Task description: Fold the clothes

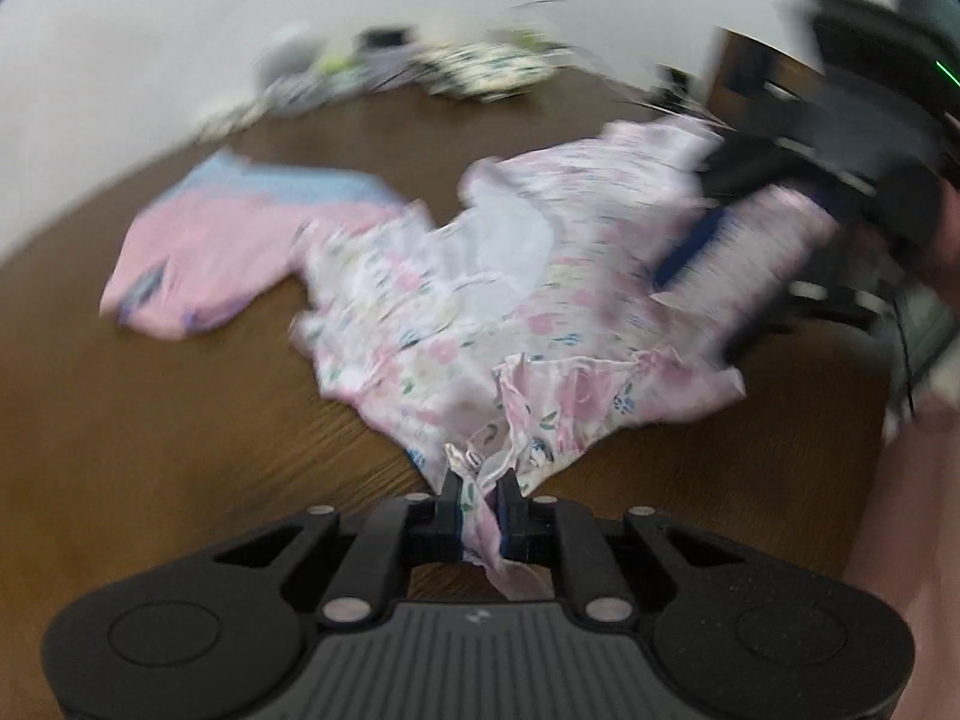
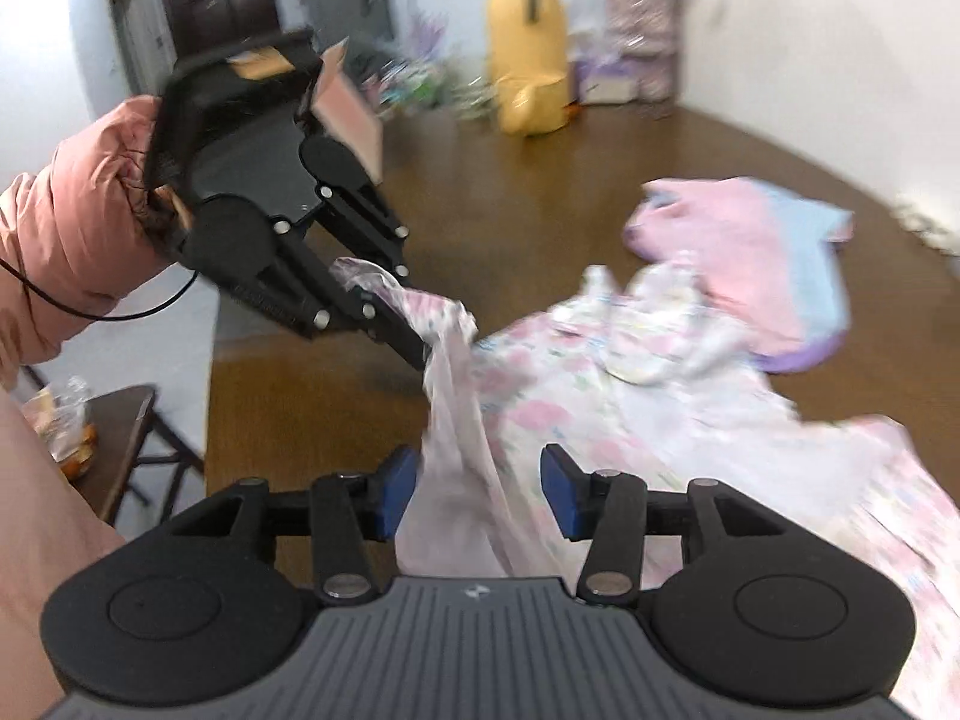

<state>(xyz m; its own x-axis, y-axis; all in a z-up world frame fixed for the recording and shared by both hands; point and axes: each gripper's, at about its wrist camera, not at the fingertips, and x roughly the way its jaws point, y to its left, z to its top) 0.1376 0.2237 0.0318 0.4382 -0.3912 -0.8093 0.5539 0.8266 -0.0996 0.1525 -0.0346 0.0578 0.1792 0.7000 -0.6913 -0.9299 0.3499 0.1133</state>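
pink flowered cloth, thin and slippery-looking, makes up the dress (image 1: pixel 480 300) that lies crumpled on the brown wooden table (image 1: pixel 180 420), its near edge lifted off the wood. the left claw (image 1: pixel 480 498) is closed tight on a bunched bit of that edge, probably to carry it over for a fold. the right claw (image 2: pixel 480 480) stands wide apart, with a strip of the same dress hanging between its blue pads (image 2: pixel 396 492) but not pinched; it looks placed to take a second hold so the edge can be stretched between both hands. beyond the dress, touching it, lies a pink and blue shirt (image 1: pixel 240 240), already flat and seemingly folded. at the far side of the table are a yellow bag (image 2: pixel 528 60) and blurred clutter; what any of it holds cannot be made out. everything is smeared by motion.
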